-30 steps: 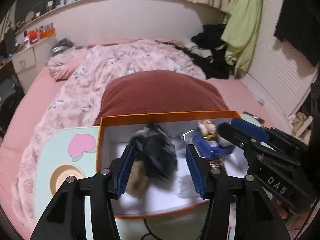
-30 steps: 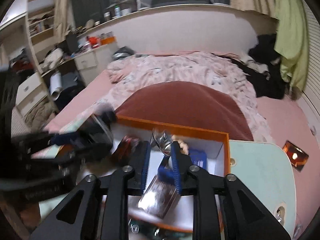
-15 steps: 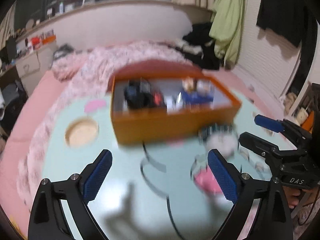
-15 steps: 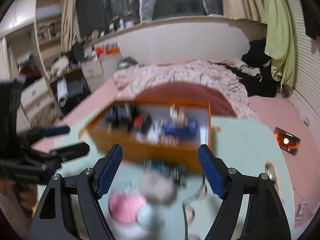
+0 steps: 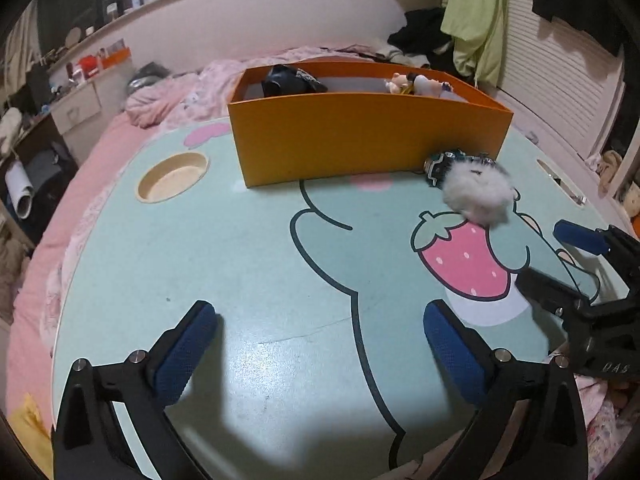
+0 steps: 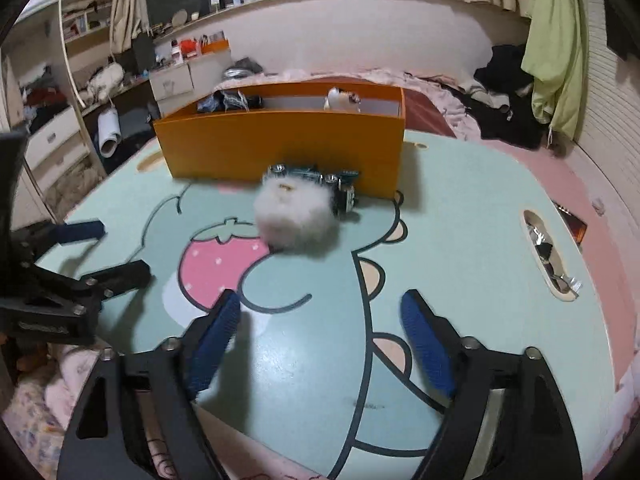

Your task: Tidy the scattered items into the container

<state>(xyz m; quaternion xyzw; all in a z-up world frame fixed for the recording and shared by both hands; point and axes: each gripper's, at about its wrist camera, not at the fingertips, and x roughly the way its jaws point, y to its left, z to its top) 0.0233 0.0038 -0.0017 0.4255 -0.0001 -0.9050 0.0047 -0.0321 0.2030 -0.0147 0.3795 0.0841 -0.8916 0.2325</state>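
Both the left gripper (image 5: pixel 320 354) and the right gripper (image 6: pixel 320 340) have just been opening and hang wide and empty over the mint-green cartoon-printed surface (image 5: pixel 256 264), near its front edge. Toward the back edge, the orange rectangular box (image 5: pixel 360 140) holds a dark bundle (image 5: pixel 290 80) and a small figurine (image 5: pixel 416 84). A white fluffy pom-pom (image 6: pixel 296 216) and a green circuit board (image 6: pixel 320 178) lie just in front of the box, with bare surface between them and the grippers.

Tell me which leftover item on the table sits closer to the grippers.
The white fluffy pompom; the green circuit board lies behind it, against the orange box.

Both tongs, left (image 5: pixel 320 344) and right (image 6: pixel 320 336), opened empty, withdrawn from the box (image 5: pixel 360 140).
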